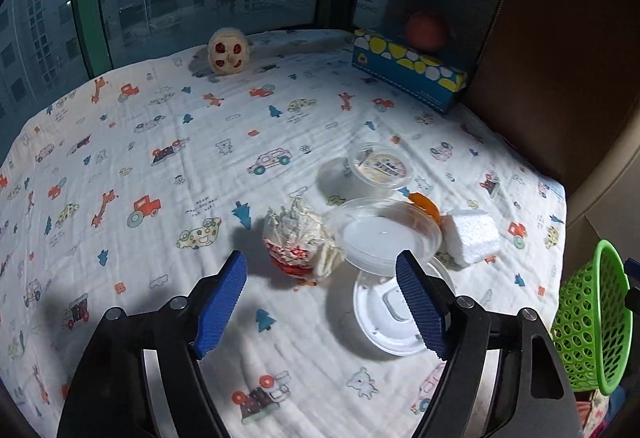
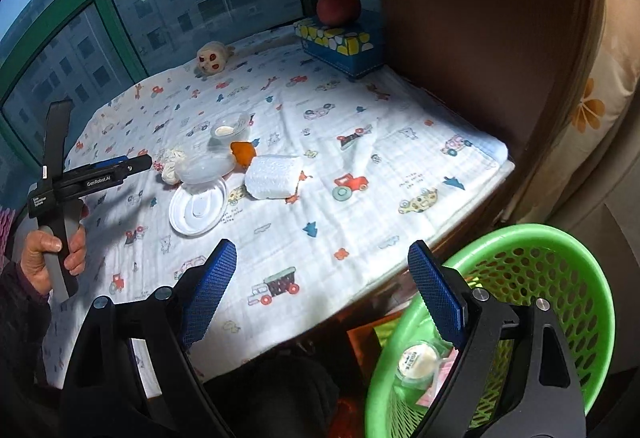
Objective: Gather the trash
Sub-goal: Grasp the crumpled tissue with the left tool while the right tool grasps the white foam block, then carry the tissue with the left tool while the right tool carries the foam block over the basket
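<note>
Trash lies on the patterned cloth: a crumpled wrapper (image 1: 298, 240), a clear plastic lid (image 1: 386, 236), a white round lid (image 1: 390, 312), an orange peel (image 1: 427, 207), a white foam block (image 1: 474, 236) and a small clear cup (image 1: 379, 167). My left gripper (image 1: 322, 298) is open and empty, just short of the wrapper. It also shows in the right wrist view (image 2: 120, 163). My right gripper (image 2: 320, 294) is open and empty over the table's near edge, beside the green basket (image 2: 576, 262), which holds a small cup (image 2: 418, 358).
A blue and yellow tissue box (image 1: 408, 72) with a red apple (image 2: 338, 6) on it stands at the back right. A plush toy (image 1: 229, 52) sits by the window. A brown wall runs along the right side.
</note>
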### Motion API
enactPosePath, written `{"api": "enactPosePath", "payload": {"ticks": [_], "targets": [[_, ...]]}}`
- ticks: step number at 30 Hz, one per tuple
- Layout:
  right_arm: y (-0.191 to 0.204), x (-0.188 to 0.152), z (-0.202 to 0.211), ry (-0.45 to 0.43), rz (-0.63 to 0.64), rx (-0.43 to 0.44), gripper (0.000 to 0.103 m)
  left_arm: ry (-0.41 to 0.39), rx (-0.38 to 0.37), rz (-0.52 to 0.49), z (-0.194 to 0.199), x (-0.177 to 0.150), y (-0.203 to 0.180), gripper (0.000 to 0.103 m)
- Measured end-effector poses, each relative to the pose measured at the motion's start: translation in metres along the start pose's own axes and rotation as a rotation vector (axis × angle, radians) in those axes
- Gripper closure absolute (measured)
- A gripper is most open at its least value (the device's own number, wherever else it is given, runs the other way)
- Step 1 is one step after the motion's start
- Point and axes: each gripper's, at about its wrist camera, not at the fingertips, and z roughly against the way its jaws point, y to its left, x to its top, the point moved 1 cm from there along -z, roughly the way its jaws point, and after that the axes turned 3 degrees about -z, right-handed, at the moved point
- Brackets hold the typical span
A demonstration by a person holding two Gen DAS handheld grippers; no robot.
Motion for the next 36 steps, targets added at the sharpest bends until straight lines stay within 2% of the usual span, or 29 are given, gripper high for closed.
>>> {"api": "enactPosePath", "payload": {"ticks": [6,14,20,25,31,33,36], "targets": [[0.02,0.017,-0.033,0.03,0.019,0.026,0.016,0.03,-0.011,0.04,-0.025,0.008,0.022,0.032],[0.038,0.033,-0.087,0.082,0.026,0.036,0.016,0.068,-0.059,0.075,-0.053,0.011,0.034,0.037],[0.045,0.042,-0.125,0.11,0.008,0.032,0.017,0.091,-0.087,0.068,-0.068,0.012,0.032,0.05],[0.047,0.046,-0.15,0.126,-0.006,0.022,0.02,0.084,-0.132,0.088,-0.07,0.014,0.035,0.063],[0.046,0.046,-0.169,0.145,-0.023,0.004,0.026,0.078,-0.151,0.097,-0.067,0.012,0.039,0.07],[0.045,0.045,-0.173,0.153,-0.029,-0.001,0.031,0.072,-0.144,0.096,-0.065,0.011,0.04,0.071],[0.045,0.043,-0.176,0.153,-0.049,0.008,0.032,0.063,-0.138,0.097,-0.06,0.01,0.042,0.072]]}}
